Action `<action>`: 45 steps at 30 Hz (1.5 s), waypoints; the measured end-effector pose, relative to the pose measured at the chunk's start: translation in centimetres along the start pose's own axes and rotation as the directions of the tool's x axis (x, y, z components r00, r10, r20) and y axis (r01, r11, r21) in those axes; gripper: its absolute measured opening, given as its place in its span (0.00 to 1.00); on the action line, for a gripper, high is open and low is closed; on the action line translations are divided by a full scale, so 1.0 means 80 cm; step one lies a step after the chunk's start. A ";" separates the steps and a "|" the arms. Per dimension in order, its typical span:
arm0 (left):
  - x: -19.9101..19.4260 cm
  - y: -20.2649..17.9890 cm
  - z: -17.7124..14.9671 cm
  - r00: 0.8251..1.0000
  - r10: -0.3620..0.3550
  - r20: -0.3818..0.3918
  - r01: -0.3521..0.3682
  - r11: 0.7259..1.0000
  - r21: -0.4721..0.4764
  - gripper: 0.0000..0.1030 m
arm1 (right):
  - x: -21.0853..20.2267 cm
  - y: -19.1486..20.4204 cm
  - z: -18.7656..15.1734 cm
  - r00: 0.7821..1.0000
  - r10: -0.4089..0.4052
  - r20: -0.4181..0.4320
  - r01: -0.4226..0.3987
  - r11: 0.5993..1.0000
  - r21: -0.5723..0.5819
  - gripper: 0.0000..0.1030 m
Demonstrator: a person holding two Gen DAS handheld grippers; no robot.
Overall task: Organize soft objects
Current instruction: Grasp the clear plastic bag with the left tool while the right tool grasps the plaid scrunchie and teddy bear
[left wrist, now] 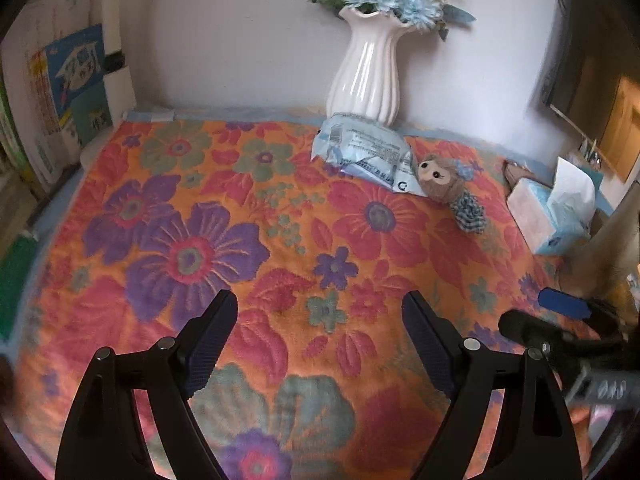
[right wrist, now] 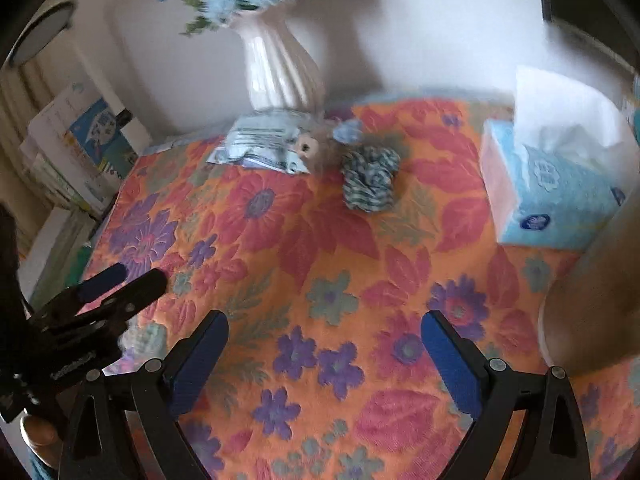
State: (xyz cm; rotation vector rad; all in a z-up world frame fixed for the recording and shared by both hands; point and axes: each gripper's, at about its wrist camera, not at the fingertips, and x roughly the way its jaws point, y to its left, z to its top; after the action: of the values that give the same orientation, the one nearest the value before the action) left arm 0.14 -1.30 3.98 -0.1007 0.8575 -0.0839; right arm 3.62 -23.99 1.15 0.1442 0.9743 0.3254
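We hold the left gripper point(left wrist: 316, 336) spread and empty over the floral desk cover point(left wrist: 240, 240); the owl plush toy point(left wrist: 442, 184) lies beside the wipes pack point(left wrist: 360, 152); our right gripper point(right wrist: 324, 360), likewise spread, should approach low and pinch its body squarely.

Left gripper point(left wrist: 320, 322), right gripper point(right wrist: 325, 342): jaws apart.

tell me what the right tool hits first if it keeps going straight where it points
Probably just the floral blanket: the open right tool angles down at bare cloth. The plush owl lies farther along, though depth is unclear.
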 end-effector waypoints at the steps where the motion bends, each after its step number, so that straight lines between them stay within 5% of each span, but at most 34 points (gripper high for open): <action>1: -0.011 -0.004 0.010 1.000 -0.002 -0.003 0.002 1.000 0.017 0.81 | -0.003 -0.002 0.008 1.000 -0.003 -0.008 0.003 1.000 0.007 0.94; 7: -0.022 -0.017 0.090 0.997 -0.063 0.049 0.059 0.995 0.087 0.81 | 0.028 0.002 0.068 0.995 -0.096 0.019 0.097 0.994 -0.042 0.94; 15: 0.116 0.010 0.156 0.982 -0.187 -0.033 0.186 0.982 -0.047 0.79 | 0.079 -0.006 0.093 0.968 -0.215 0.132 0.225 0.972 -0.065 0.90; 17: 0.138 0.008 0.160 0.973 -0.225 -0.048 0.222 0.973 -0.059 0.75 | 0.092 -0.002 0.094 0.974 -0.191 0.121 0.203 0.975 -0.095 0.56; 18: 0.144 0.005 0.160 0.970 -0.239 -0.051 0.236 0.970 -0.059 0.70 | 0.099 -0.005 0.094 0.978 -0.186 0.093 0.195 0.976 -0.100 0.50; 19: 0.151 0.003 0.160 0.965 -0.256 -0.056 0.253 0.966 -0.060 0.58 | 0.105 -0.004 0.093 0.977 -0.199 0.071 0.206 0.972 -0.109 0.46; 20: 0.156 0.001 0.159 0.965 -0.255 -0.065 0.251 0.966 -0.061 0.48 | 0.100 -0.001 0.093 0.975 -0.199 0.099 0.211 0.970 -0.123 0.31; 21: 0.159 -0.002 0.158 0.967 -0.244 -0.073 0.240 0.969 -0.060 0.44 | 0.098 0.001 0.091 0.977 -0.185 0.105 0.198 0.971 -0.131 0.21; 23: 0.153 -0.001 0.154 0.967 -0.251 -0.052 0.248 0.967 -0.064 0.29 | 0.098 0.001 0.088 0.979 -0.177 0.101 0.190 0.972 -0.135 0.18; 25: 0.142 -0.001 0.150 0.968 -0.247 -0.035 0.245 0.968 -0.060 0.25 | 0.089 -0.003 0.085 0.980 -0.158 0.123 0.173 0.977 -0.122 0.16; 31: 0.079 0.023 0.116 0.974 -0.228 -0.005 0.227 0.969 -0.097 0.22 | 0.057 0.000 0.050 0.986 -0.107 0.127 0.119 0.989 -0.091 0.16; 38: 0.011 0.047 0.023 0.990 -0.128 -0.061 0.112 0.968 -0.223 0.21 | -0.002 0.023 -0.012 0.987 -0.075 0.140 0.090 0.991 -0.101 0.16; 41: -0.002 0.043 -0.008 0.974 -0.197 -0.109 0.162 0.949 -0.270 0.31 | -0.010 0.023 -0.025 0.989 -0.057 0.134 0.070 0.993 -0.099 0.16; 43: -0.011 0.032 -0.020 0.958 -0.248 -0.143 0.212 0.950 -0.231 0.37 | -0.009 0.021 -0.032 0.991 -0.053 0.125 0.066 0.992 -0.103 0.16; 45: -0.027 0.019 -0.029 0.962 -0.227 -0.152 0.205 0.968 -0.145 0.48 | -0.005 0.016 -0.038 0.993 -0.044 0.105 0.054 0.994 -0.094 0.16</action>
State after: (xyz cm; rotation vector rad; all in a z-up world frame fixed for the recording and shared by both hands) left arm -2.97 0.36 3.86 -0.3115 1.0176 -0.2458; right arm 0.62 -22.99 0.11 0.0479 0.8567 0.3168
